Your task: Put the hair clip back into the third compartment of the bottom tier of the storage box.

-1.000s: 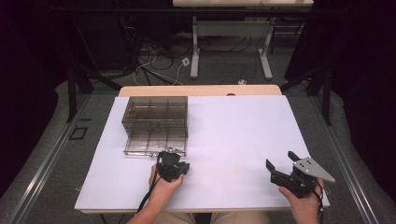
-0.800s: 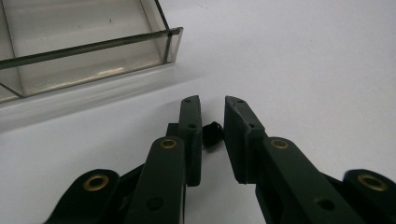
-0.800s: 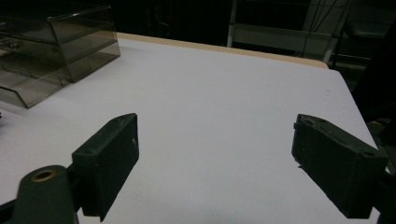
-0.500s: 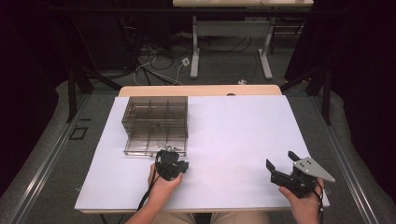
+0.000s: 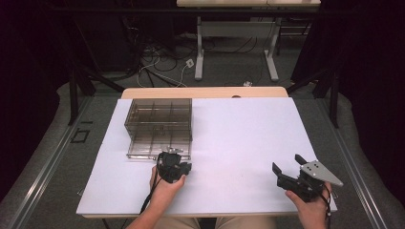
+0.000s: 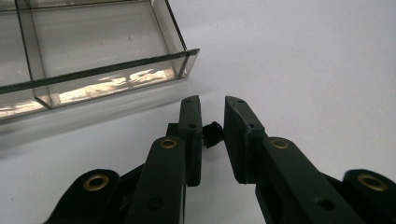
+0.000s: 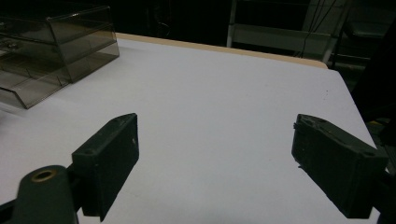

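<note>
On a white table (image 5: pixel 239 129), a clear compartmented organizer box (image 5: pixel 159 126) sits at the left, its front drawer pulled out. Just in front of it, the left gripper (image 6: pixel 212 133) pinches a small black object (image 6: pixel 212 134) between nearly closed jaws, low over the surface. Far right, the right gripper (image 7: pixel 215 154) hangs wide open, holding nothing.
</note>
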### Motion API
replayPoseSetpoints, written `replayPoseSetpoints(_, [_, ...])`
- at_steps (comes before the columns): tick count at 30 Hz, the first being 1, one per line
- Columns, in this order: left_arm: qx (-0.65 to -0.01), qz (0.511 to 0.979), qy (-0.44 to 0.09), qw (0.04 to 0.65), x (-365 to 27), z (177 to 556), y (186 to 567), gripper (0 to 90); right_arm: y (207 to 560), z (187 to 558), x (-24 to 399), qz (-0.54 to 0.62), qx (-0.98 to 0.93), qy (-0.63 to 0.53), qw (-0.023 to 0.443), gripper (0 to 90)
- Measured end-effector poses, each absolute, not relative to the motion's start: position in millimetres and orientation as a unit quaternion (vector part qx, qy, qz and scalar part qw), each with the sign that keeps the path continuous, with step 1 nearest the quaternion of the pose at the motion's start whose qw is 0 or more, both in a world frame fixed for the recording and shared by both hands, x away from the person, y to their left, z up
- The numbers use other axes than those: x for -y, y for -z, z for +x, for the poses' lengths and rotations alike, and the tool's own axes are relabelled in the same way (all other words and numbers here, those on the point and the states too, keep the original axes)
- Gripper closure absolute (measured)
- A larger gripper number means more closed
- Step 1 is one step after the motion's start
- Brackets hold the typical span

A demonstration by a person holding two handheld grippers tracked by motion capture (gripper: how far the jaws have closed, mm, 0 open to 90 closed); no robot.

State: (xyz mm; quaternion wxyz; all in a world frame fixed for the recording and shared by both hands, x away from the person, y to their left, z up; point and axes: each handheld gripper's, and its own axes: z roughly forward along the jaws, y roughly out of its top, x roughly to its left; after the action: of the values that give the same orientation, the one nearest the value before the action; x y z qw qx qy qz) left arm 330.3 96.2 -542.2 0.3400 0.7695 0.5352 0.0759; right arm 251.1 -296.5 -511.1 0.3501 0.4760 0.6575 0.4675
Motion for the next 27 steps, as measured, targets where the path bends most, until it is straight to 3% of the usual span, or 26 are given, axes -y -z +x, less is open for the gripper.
replayPoseSetpoints(27, [-0.538,0.755,-0.088,0.365,-109,334,523,77.4,511,251,297,0.474,-0.659,-0.467,0.351,14.4])
